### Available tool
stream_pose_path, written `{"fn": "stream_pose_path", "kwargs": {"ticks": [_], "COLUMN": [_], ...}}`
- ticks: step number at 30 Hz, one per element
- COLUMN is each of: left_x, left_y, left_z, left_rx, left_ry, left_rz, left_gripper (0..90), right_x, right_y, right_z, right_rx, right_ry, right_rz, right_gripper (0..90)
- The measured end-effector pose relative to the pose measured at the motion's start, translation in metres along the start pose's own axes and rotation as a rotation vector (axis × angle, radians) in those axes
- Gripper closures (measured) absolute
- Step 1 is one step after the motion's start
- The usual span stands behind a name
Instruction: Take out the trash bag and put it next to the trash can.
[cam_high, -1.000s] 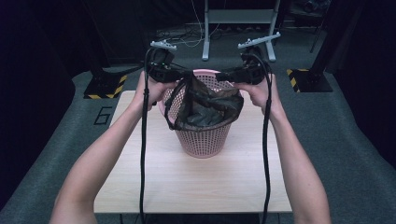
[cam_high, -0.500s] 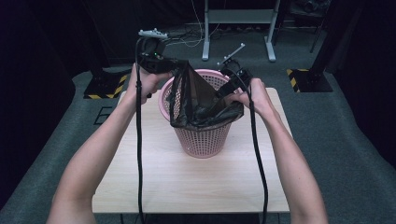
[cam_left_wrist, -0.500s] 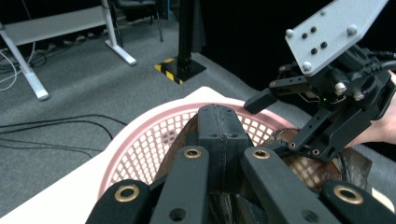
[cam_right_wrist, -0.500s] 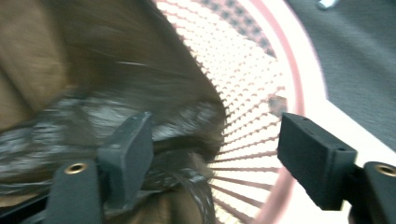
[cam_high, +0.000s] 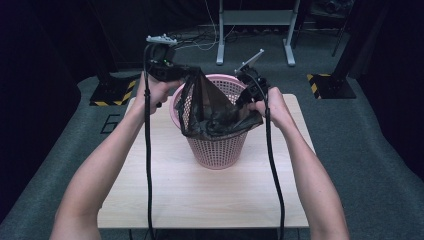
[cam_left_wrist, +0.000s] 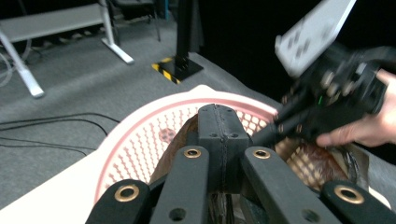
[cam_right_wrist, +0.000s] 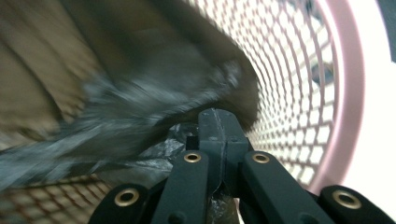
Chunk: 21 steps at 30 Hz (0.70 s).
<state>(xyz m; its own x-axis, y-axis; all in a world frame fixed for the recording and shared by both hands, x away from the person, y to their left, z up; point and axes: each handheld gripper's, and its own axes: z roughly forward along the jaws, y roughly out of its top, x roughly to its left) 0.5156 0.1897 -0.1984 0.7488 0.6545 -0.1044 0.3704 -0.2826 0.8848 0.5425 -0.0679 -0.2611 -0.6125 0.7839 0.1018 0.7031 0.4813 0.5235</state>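
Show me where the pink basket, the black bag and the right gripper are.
pink basket (cam_high: 216, 150), high view, on its mesh front wall.
black bag (cam_high: 210, 112), high view, on the film draped over the rim.
right gripper (cam_right_wrist: 218, 122), right gripper view, at the closed jaw tips pinching the bag.

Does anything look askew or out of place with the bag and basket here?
Yes: the black bin bag sits unevenly in the pink basket. Its left edge is lifted high by the left hand-held gripper, and the right side droops over the rim.

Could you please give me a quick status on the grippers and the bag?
Left gripper shut on thin black plastic bag. Right gripper, jaws just closed, shut on bag. Bag partly inside pink perforated plastic basket. Nothing obstructing.
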Motion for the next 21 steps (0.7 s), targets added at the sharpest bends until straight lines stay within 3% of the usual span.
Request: {"fn": "stream_pose_path", "kwargs": {"ticks": [7,9,17,19,21], "left_x": [-0.011,-0.015,-0.024,-0.027,-0.031], "left_y": [-0.02,-0.025,-0.029,-0.03,-0.03], "left_z": [0.041,0.051,0.072,0.077,0.081], "left_rx": [0.073,0.092,0.15,0.162,0.161], "left_ry": [-0.04,-0.062,-0.058,-0.059,-0.056], "left_rz": [0.014,0.025,0.073,0.089,0.112], "left_gripper": [89.3,87.7,76.1,76.7,85.6], "right_x": [0.013,0.019,0.03,0.031,0.032], "right_y": [0.01,0.012,0.012,0.012,0.013], "right_z": [-0.025,-0.03,-0.039,-0.04,-0.041], "right_rx": [-0.234,-0.275,-0.386,-0.403,-0.417], "right_ry": [0.11,0.125,0.211,0.23,0.247], "right_rz": [0.005,0.001,-0.009,-0.007,-0.008], "right_gripper": [90.0,90.0,90.0,90.0,90.0]}}
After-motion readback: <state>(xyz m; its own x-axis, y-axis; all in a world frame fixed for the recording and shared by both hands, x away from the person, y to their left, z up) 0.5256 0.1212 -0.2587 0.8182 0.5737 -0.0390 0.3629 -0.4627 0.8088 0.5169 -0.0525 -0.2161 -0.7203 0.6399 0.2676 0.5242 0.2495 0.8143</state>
